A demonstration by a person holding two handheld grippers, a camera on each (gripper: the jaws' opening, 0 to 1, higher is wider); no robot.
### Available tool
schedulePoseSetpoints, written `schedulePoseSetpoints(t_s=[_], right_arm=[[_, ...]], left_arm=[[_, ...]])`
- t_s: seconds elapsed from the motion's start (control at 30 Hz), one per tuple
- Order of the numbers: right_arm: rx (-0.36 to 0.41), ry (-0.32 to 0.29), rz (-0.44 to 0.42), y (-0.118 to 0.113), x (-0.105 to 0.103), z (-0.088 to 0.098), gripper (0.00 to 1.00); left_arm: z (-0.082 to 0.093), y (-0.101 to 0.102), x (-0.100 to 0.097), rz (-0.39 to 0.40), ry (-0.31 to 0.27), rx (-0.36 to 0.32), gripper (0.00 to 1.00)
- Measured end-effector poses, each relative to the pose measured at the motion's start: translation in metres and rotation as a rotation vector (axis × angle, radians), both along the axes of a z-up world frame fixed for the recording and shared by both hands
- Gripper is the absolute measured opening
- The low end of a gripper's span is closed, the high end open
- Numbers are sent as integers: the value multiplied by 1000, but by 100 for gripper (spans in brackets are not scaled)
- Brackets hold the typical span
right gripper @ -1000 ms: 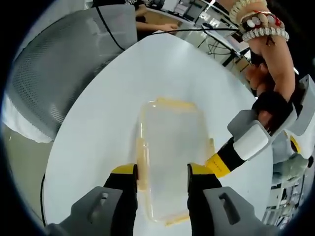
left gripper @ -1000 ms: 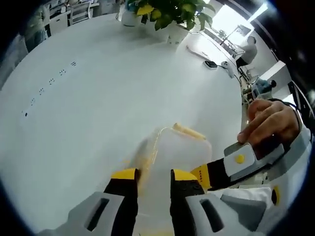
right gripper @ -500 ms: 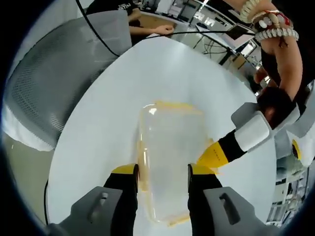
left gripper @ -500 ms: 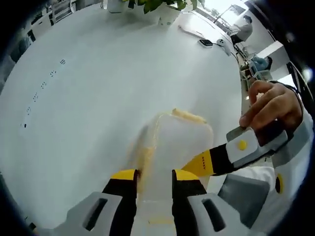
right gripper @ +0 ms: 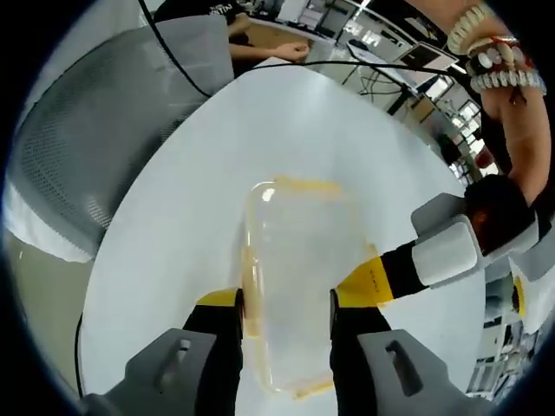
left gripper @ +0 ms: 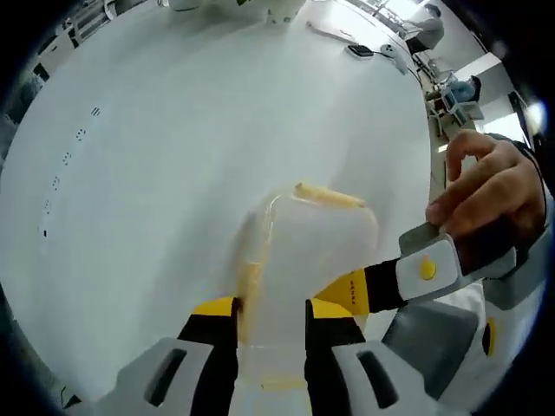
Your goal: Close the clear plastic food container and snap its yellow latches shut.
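The clear plastic container [left gripper: 305,251] lies on the white round table [left gripper: 173,130] with its lid on. A yellow latch [left gripper: 329,198] runs along its far end and another along its left side [left gripper: 250,282]. My left gripper [left gripper: 270,314] hangs over the near end, jaws apart. The right gripper's yellow fingertip [left gripper: 351,290] comes in from the right at the container's side. In the right gripper view the container [right gripper: 303,286] lies lengthwise under my right gripper [right gripper: 282,303], whose jaws stand apart over its two long sides. The left gripper's yellow fingertip [right gripper: 368,277] touches its right rim.
A grey mesh chair [right gripper: 104,121] stands past the table's edge, with a black cable [right gripper: 260,65] running over the far side. Small devices [left gripper: 360,50] lie at the table's far end. A hand [left gripper: 490,195] holds the right gripper.
Both cameras have shifted a little over the container. The left gripper's fingertip has crept in onto the container's right rim. The container has stayed in place.
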State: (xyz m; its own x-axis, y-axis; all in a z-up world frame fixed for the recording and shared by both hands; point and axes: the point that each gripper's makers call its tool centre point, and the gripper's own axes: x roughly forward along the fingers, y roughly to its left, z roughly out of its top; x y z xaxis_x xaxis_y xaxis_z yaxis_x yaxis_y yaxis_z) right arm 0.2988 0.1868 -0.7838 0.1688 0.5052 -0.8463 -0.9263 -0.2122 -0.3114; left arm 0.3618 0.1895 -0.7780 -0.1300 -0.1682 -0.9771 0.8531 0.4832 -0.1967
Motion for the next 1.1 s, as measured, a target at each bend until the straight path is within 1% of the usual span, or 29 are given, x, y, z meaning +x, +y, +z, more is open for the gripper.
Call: schedulePoseSetpoints(t_s=[0.07, 0.1, 0.17, 0.2, 0.23, 0.27, 0.33, 0.4, 0.47, 0.53, 0.57, 0.63, 0.7, 0.73, 0.83, 0.97, 1.07, 1.1], right_arm=[[-6, 0, 0, 0, 0, 0, 35], [-8, -3, 1, 0, 0, -1, 35], [-11, -6, 8, 0, -1, -1, 35], [-9, -9, 9, -1, -1, -1, 35], [-6, -13, 14, -1, -3, -1, 35], [-3, -14, 17, -1, -3, -1, 35], [-1, -16, 5, -1, -2, -1, 35], [-8, -14, 4, -2, -2, -1, 35], [-14, -14, 7, -1, -2, -1, 35], [-9, -16, 11, -2, -3, -1, 36], [-3, -17, 7, -2, -4, -1, 36], [16, -2, -8, -2, -4, 1, 36], [30, 25, -31, -1, -5, 2, 36], [30, 30, -33, -1, -4, 3, 36], [31, 18, -36, 1, -4, 2, 36], [28, 18, -37, 2, -2, 2, 36], [30, 22, -38, 2, -2, 2, 36], [31, 23, -39, 3, -2, 2, 36]], left_arm=[[1, 0, -1, -3, -8, 35, 21], [0, -2, 3, -16, -12, 53, 20], [1, 0, 0, 3, 8, 88, 20], [0, 0, 1, -5, 7, 80, 19], [0, 1, 0, -3, 23, 82, 19], [0, 1, -1, -9, 25, 73, 19], [-1, 2, -1, 5, 32, 59, 19], [-1, 1, -2, -7, 23, 49, 17], [-1, 1, -1, 0, 24, 46, 17], [-1, 1, 1, -19, 29, 29, 19], [-1, 1, 1, -14, 33, 23, 20], [-1, 1, 1, -35, 46, -10, 22], [-2, 1, 2, -14, 57, -10, 23], [-2, 1, 1, -32, 53, -15, 23], [-1, 0, 3, -87, 32, -13, 23], [0, -2, -2, -97, 35, -7, 23], [-1, 1, -3, -73, 57, -9, 24], [-1, 2, -3, -47, 74, -5, 24]])
